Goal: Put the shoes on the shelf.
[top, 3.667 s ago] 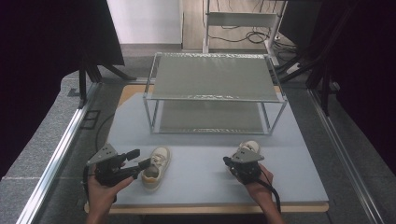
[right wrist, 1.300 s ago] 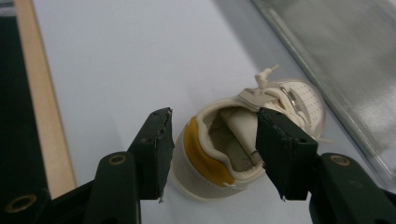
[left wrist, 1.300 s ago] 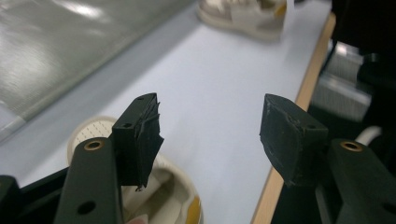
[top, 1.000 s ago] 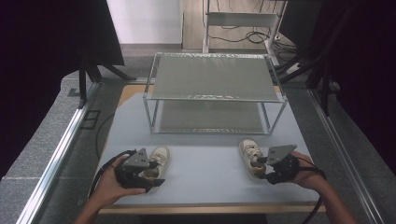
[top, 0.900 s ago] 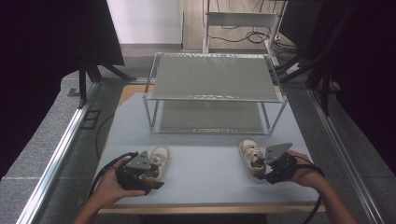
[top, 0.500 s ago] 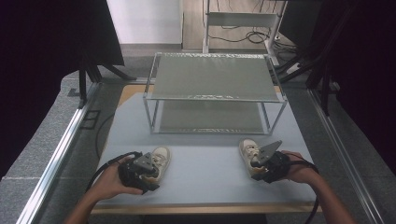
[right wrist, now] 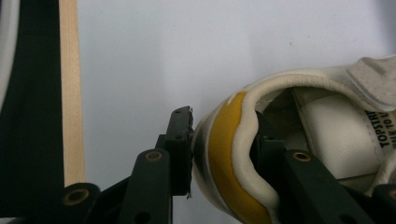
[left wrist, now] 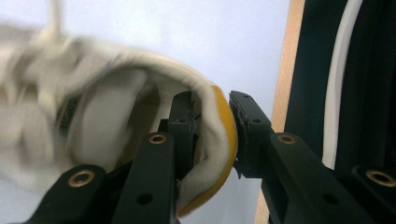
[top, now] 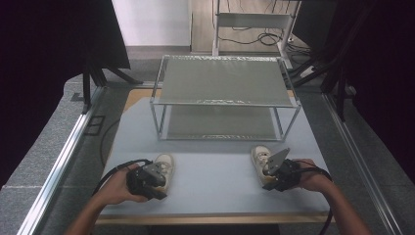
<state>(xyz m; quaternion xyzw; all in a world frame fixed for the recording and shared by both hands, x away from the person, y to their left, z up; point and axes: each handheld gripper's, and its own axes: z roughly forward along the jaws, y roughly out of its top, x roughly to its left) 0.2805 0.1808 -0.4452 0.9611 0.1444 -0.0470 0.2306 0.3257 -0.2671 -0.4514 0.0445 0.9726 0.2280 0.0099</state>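
Near left: left gripper [left wrist: 212,135] jaws pinching left shoe [top: 164,166] heel; near right: right gripper [right wrist: 224,149] jaws pinching right shoe [top: 261,157] heel; shelf rack [top: 225,98] far

Table [top: 220,183]: rack [top: 225,98], two shoes [top: 164,166]

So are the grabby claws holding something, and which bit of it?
Yes. The left gripper pinches the left shoe by its heel; the right gripper pinches the right shoe by its heel.
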